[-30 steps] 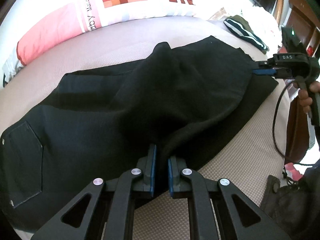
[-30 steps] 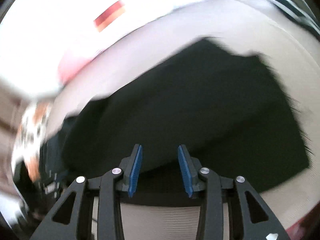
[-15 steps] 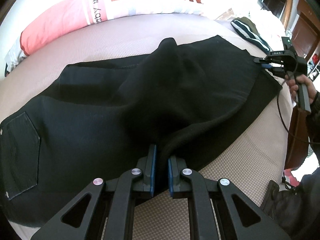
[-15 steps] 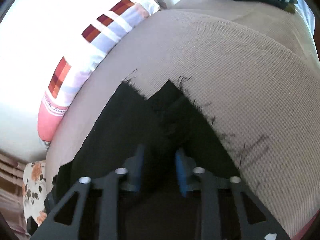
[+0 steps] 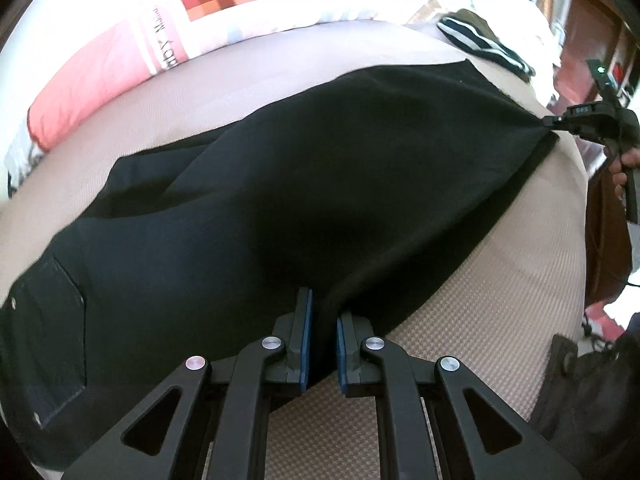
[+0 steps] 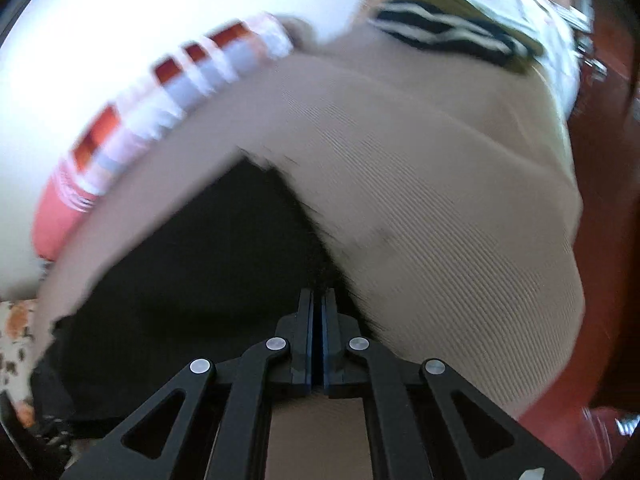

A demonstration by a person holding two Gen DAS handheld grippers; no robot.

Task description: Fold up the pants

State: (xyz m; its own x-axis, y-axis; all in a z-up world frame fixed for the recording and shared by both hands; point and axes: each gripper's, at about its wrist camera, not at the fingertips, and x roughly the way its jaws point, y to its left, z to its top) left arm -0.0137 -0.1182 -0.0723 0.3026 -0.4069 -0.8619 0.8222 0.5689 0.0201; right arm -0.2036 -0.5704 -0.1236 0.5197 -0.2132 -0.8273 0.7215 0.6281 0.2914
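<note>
Left hand-held gripper and right hand-held gripper both pinch black pants, pulled taut.

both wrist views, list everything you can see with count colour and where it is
pants: 1, black, spread across the bed, back pocket at the left end
bed cover: 1, beige ribbed, under the pants
long pillow: 1, pink and white with red checks, along the far edge of the bed
striped garment: 1, dark with white stripes, far right corner of the bed
wooden furniture: brown, beyond the bed at right
floral fabric: orange and brown on white, left edge of the right wrist view
left tool: 1, black with blue pads, shut on the near edge of the pants
right tool: 1, black with blue pads, shut on the frayed leg hem
right hand: 1, holding the right tool's handle
</note>
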